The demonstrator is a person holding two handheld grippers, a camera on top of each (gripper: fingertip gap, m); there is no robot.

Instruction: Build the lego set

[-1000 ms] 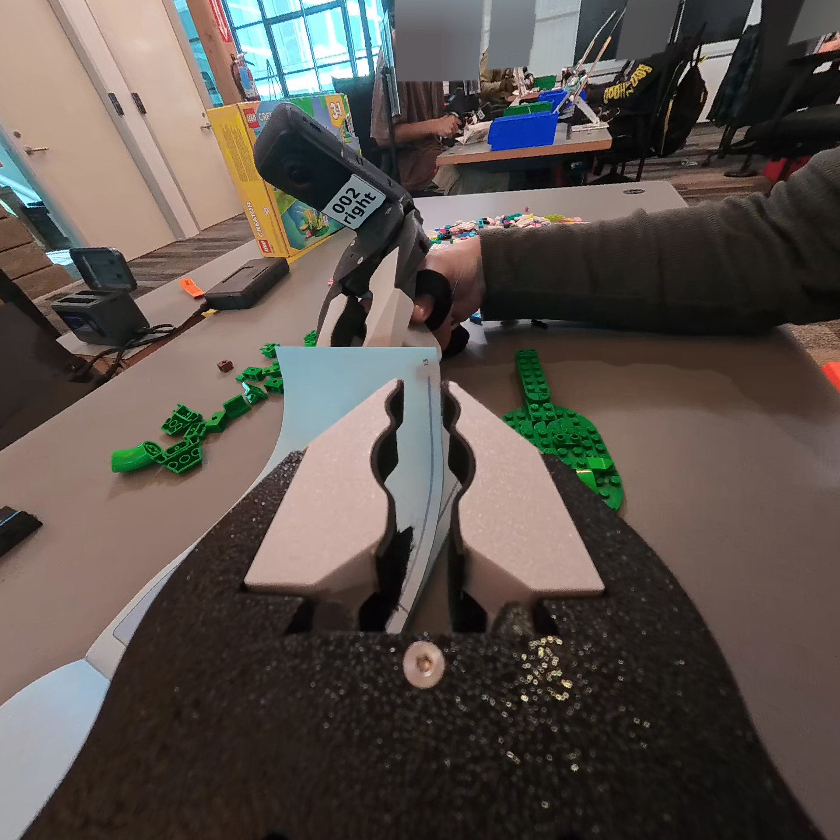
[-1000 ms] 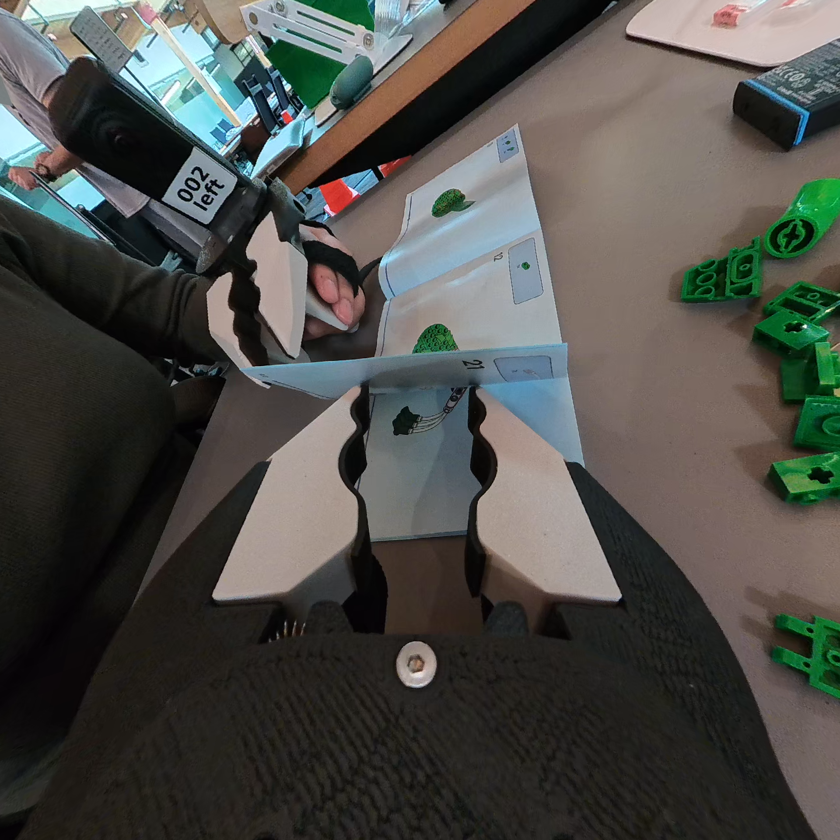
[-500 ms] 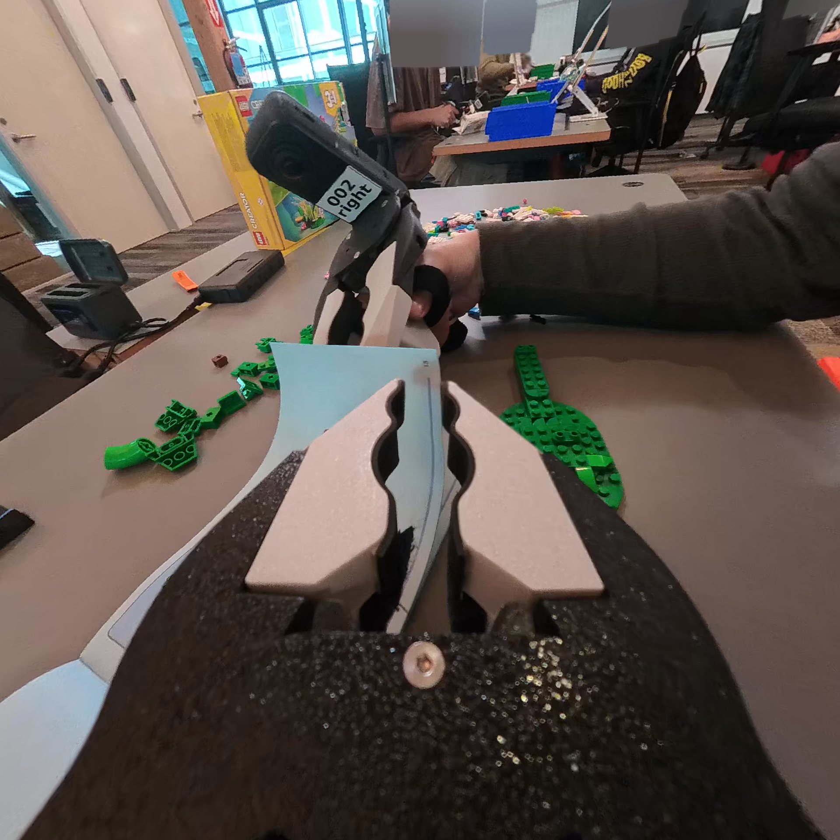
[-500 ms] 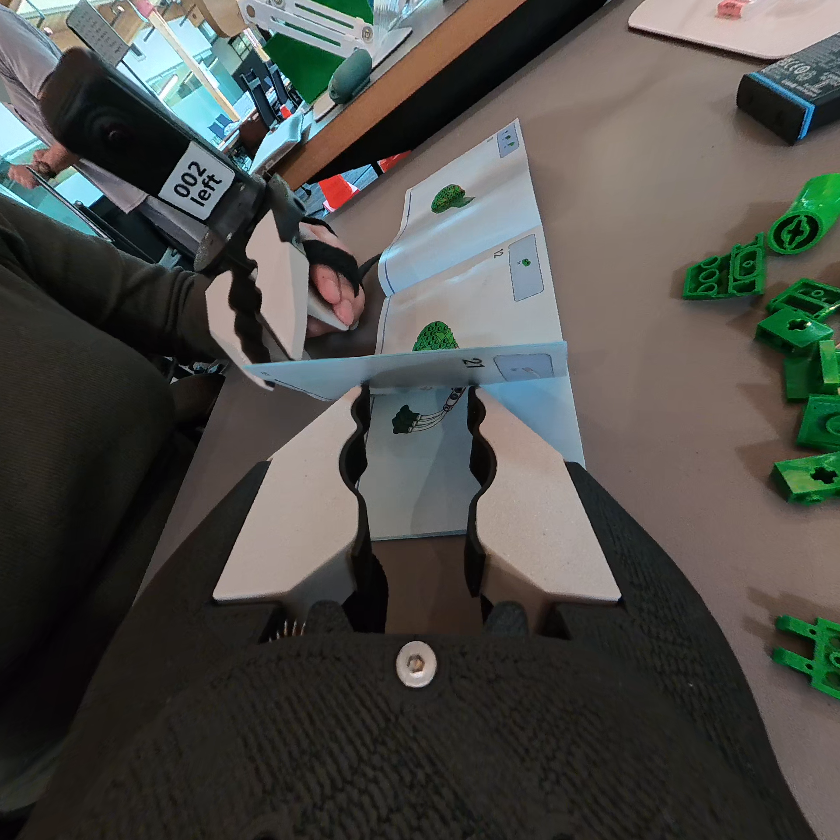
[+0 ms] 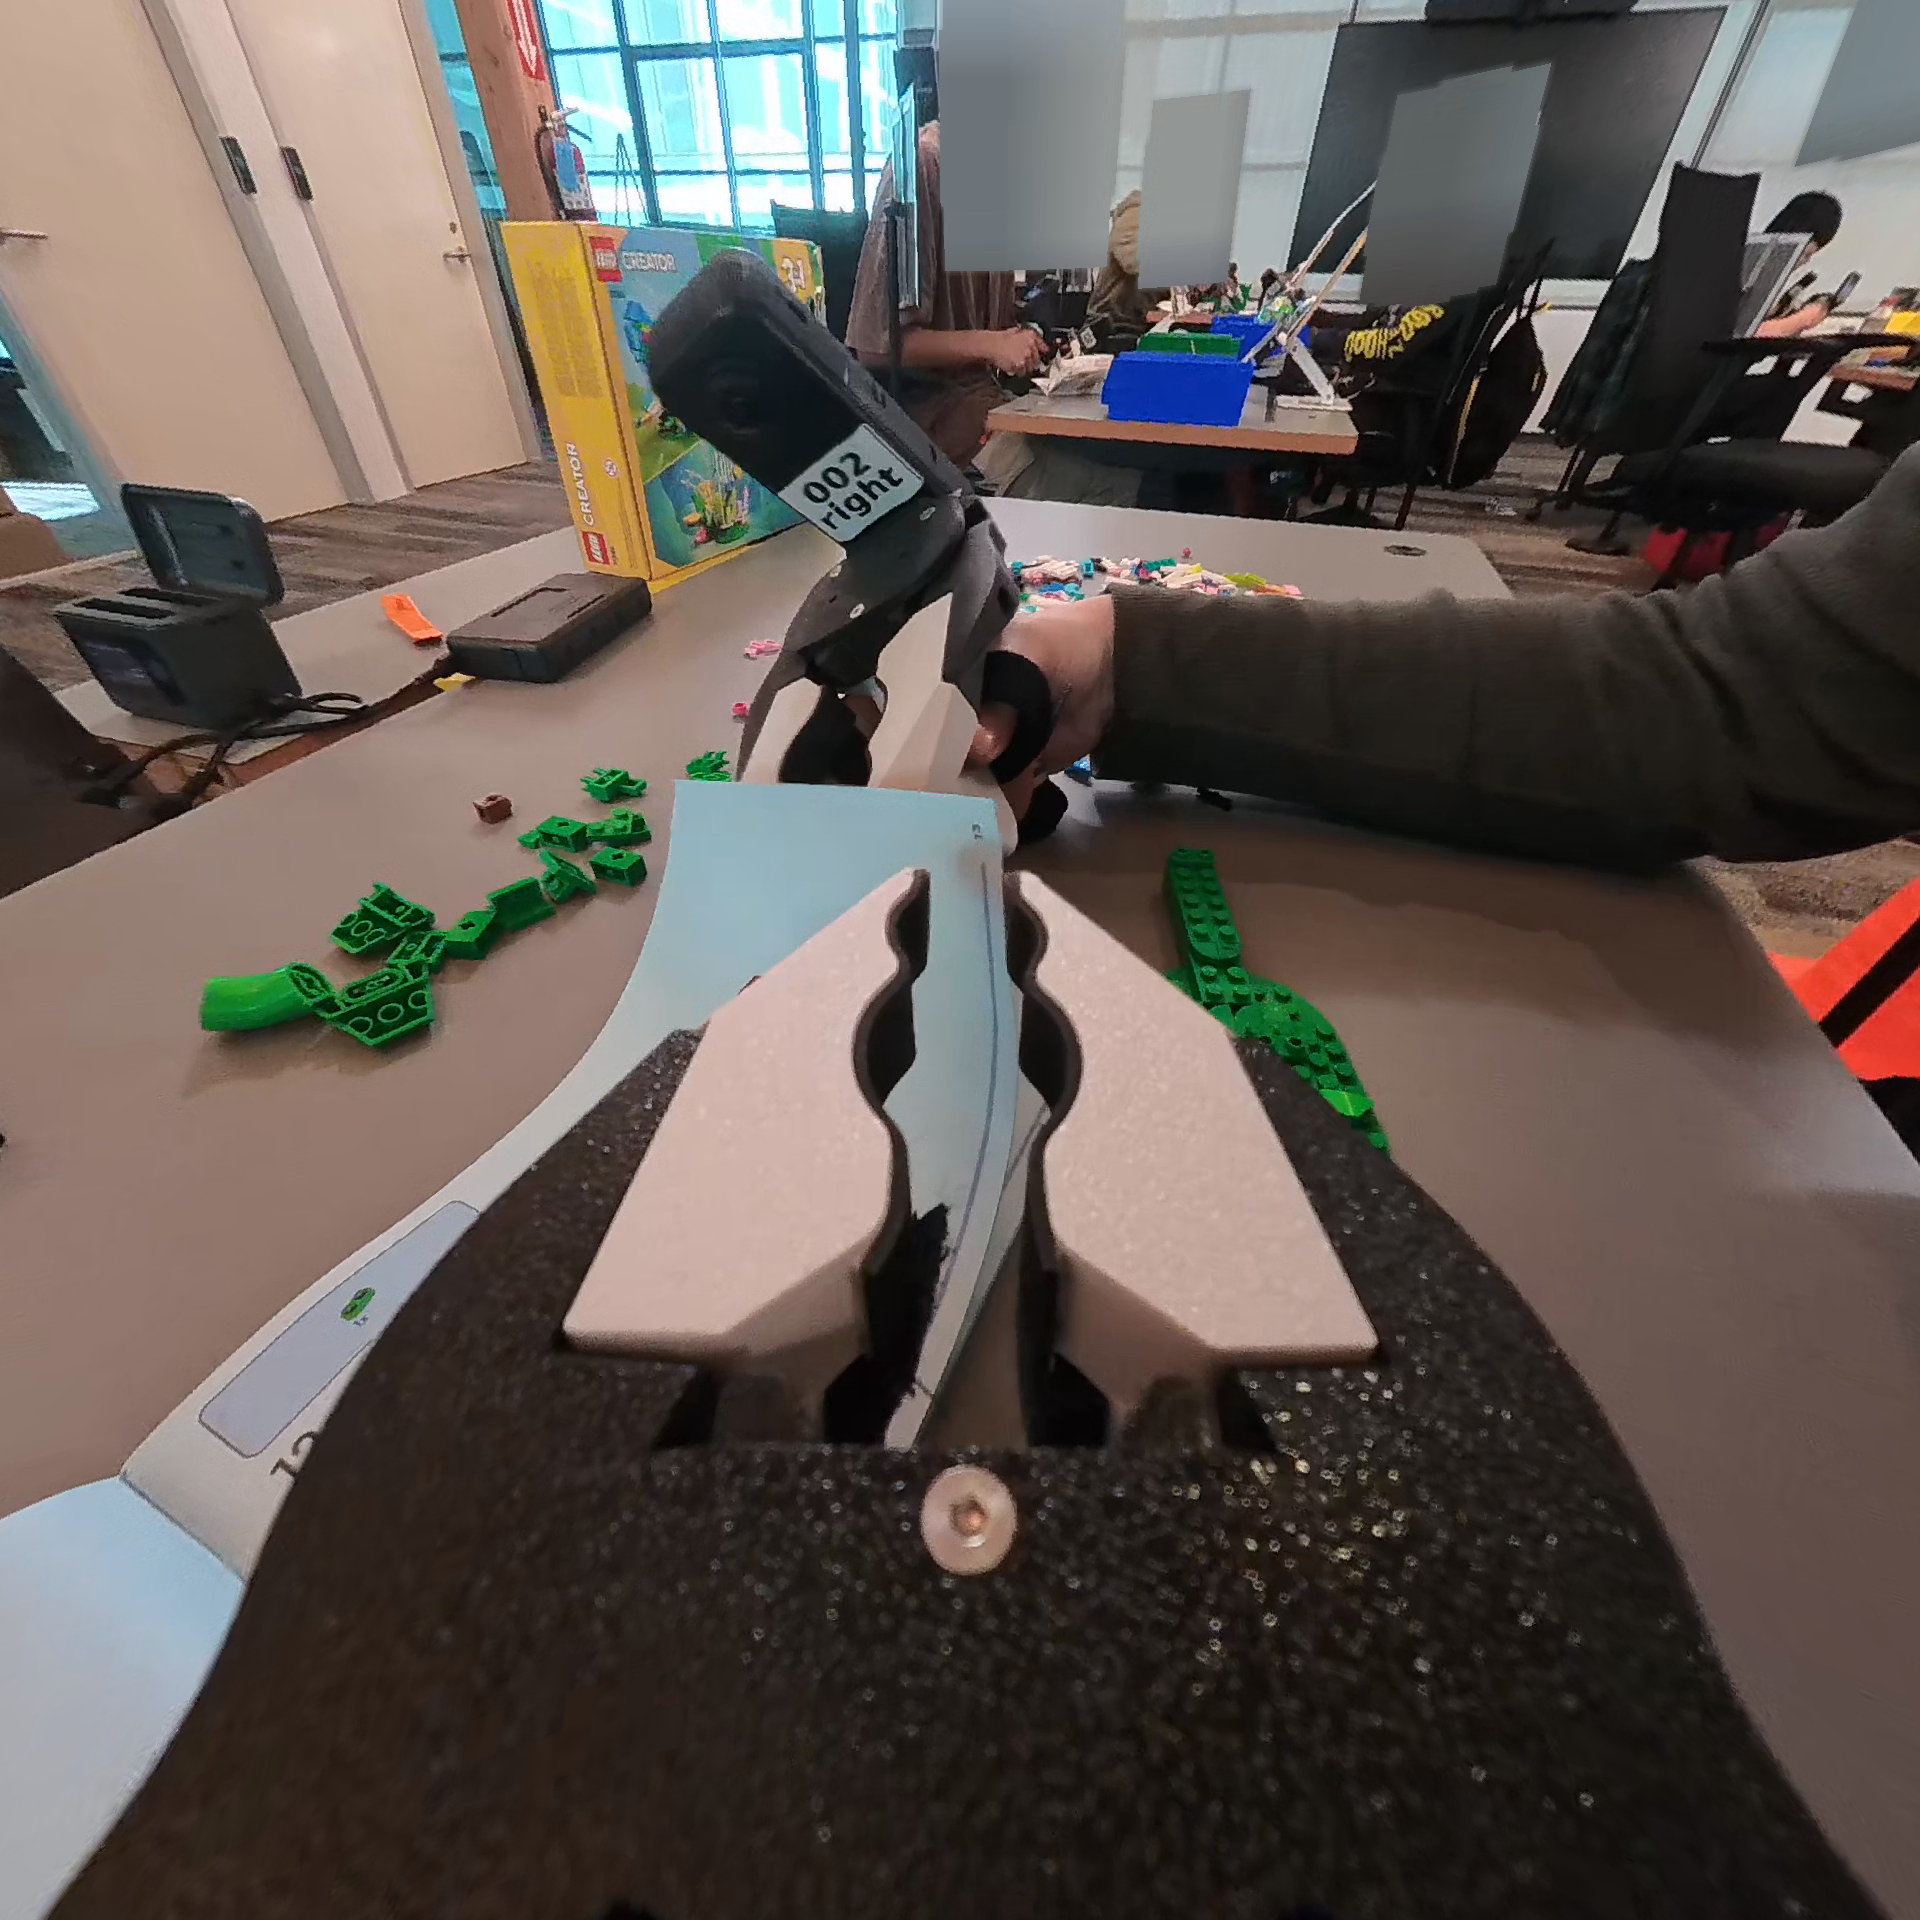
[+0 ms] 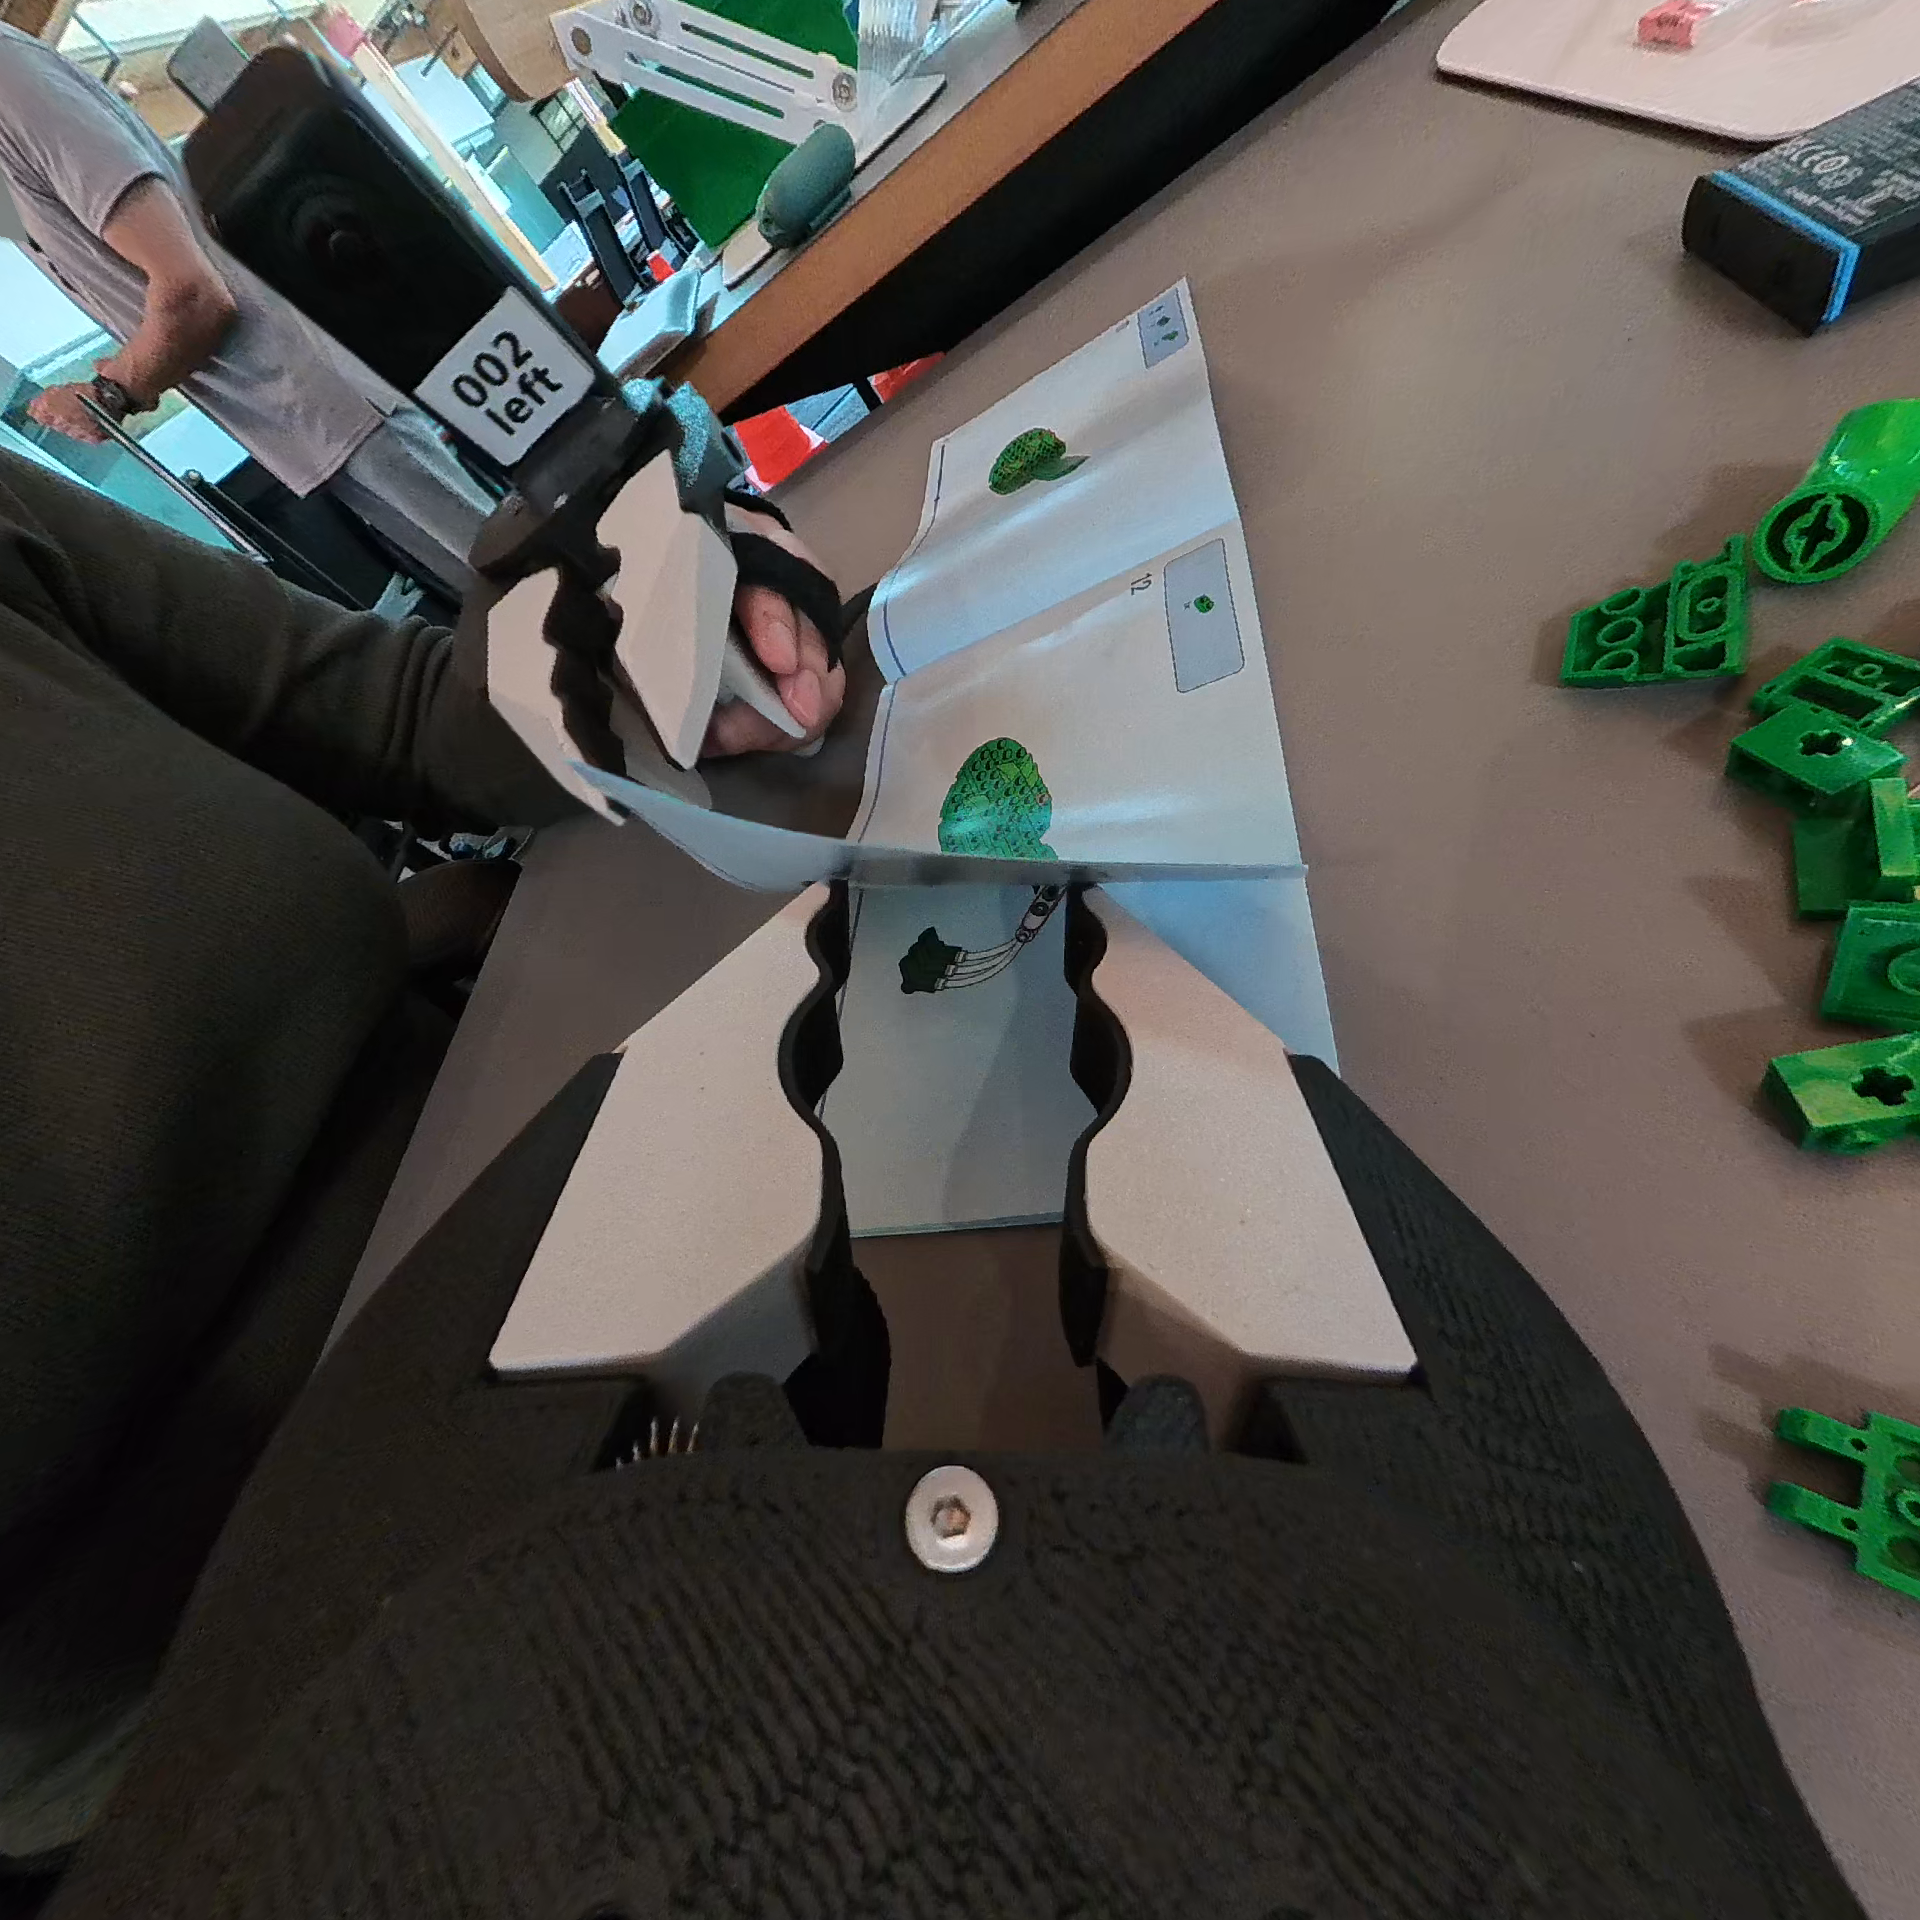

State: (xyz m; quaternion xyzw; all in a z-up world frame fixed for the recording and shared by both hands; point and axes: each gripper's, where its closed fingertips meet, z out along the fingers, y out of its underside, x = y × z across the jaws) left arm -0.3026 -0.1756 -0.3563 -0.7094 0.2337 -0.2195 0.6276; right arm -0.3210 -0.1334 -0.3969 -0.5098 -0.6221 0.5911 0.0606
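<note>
Edgewise, booklet page (image 5: 831,914) between left gripper (image 5: 966,894) jaws.

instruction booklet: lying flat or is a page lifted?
Page lifted. The booklet lies open on the table; the left gripper holds one page's edge raised.

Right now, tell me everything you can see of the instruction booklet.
The instruction booklet is thin pale-blue paper, lying open on the grey table. Its flat pages show green model drawings and small parts boxes. One page is lifted and curved, its edge between the left gripper's fingers. The right gripper, jaws apart, is at its opposite edge.
</note>
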